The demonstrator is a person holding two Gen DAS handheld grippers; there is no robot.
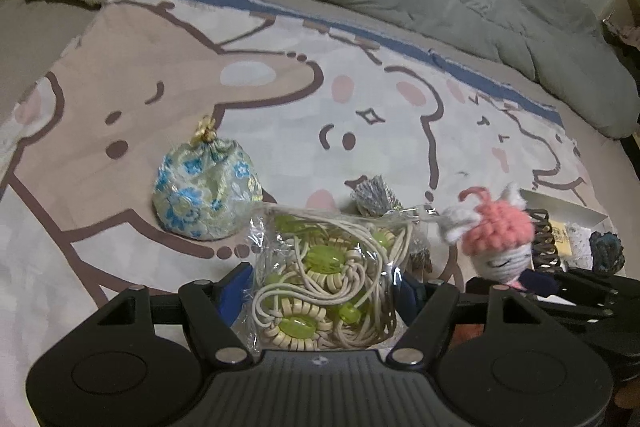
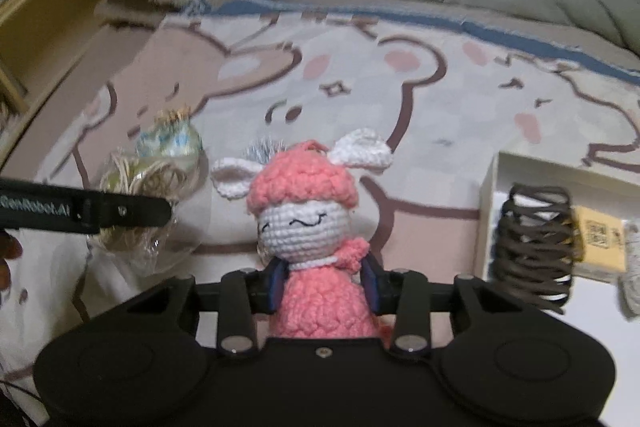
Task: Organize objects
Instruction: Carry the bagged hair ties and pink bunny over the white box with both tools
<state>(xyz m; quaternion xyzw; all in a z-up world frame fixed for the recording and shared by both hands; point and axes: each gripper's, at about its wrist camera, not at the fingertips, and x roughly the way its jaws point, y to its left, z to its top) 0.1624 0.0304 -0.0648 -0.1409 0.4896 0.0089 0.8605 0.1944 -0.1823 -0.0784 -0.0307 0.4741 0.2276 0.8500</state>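
1. The left gripper (image 1: 320, 291) pinches a clear bag of beaded cord (image 1: 326, 279); the gripper body hides the bag's bottom.
2. The right gripper (image 2: 324, 285) clamps a crocheted doll (image 2: 308, 227) above the cartoon blanket (image 2: 420, 99).
3. A white box (image 2: 490, 211) with a dark cord bundle (image 2: 534, 247) is cut off at the right.
4. A tasselled item (image 1: 374, 197) is half hidden behind the bag.

The right gripper (image 2: 324, 285) jaws clamp the pink crocheted doll (image 2: 308, 227) upright above the cartoon blanket (image 2: 420, 99). A white box (image 2: 490, 211) holding a brown coil (image 2: 534, 247) sits just right.
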